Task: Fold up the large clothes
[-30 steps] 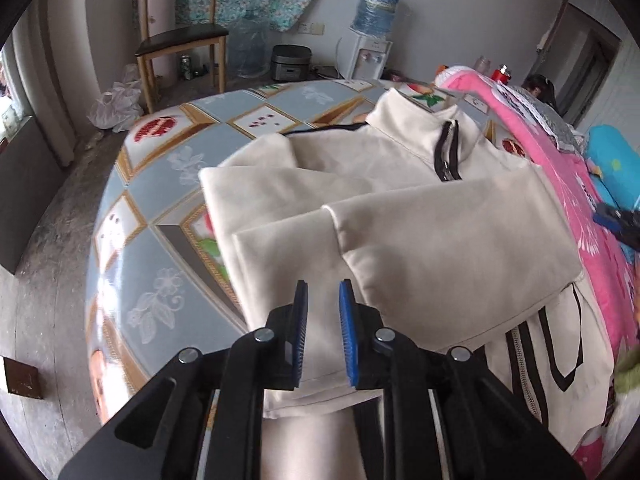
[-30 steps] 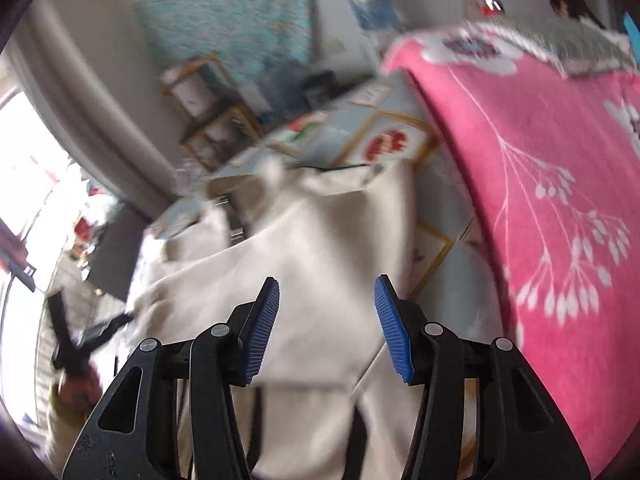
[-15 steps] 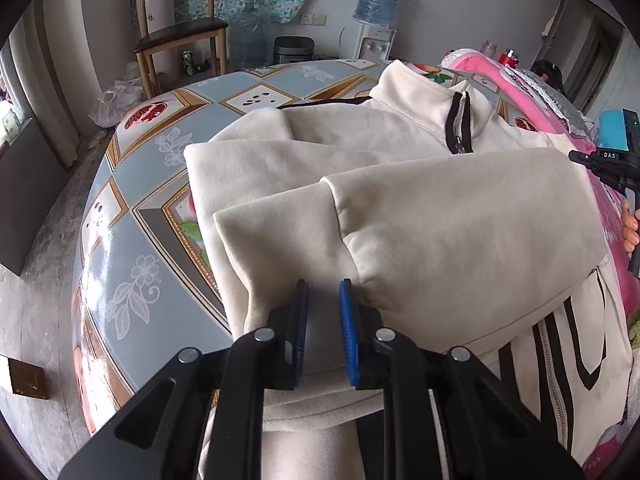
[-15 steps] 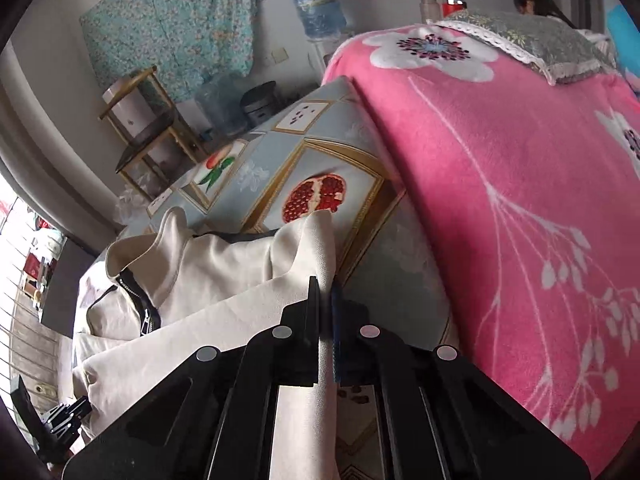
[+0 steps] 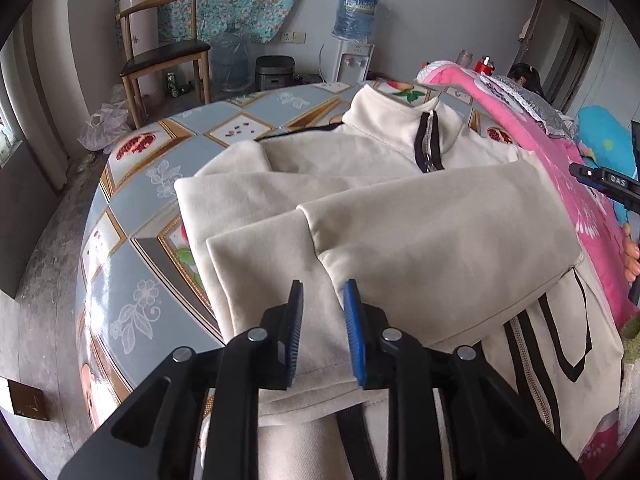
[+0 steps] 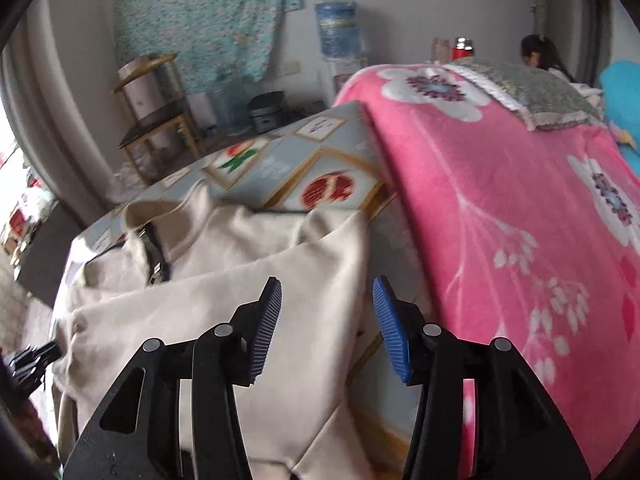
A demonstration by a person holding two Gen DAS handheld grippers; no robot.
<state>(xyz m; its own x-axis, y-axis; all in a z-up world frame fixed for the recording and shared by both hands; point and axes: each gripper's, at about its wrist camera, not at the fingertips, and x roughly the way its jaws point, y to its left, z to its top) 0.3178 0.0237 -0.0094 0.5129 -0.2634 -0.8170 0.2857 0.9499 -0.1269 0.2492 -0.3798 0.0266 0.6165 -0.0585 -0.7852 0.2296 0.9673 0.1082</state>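
Wooden chair (image 5: 160, 52) and water dispenser (image 5: 354, 60) against grey wall (image 5: 440, 12).

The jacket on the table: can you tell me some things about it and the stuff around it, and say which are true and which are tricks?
1. The cream jacket has a black-edged zip at its collar. True.
2. A sleeve lies folded across the jacket's front. True.
3. The blanket beside the jacket is green. False: it is pink with white flowers.
4. The jacket lies on the floor. False: it lies on a table with a fruit-and-flower cover.
5. The right gripper squeezes the sleeve. False: its jaws are opening, pinching nothing.
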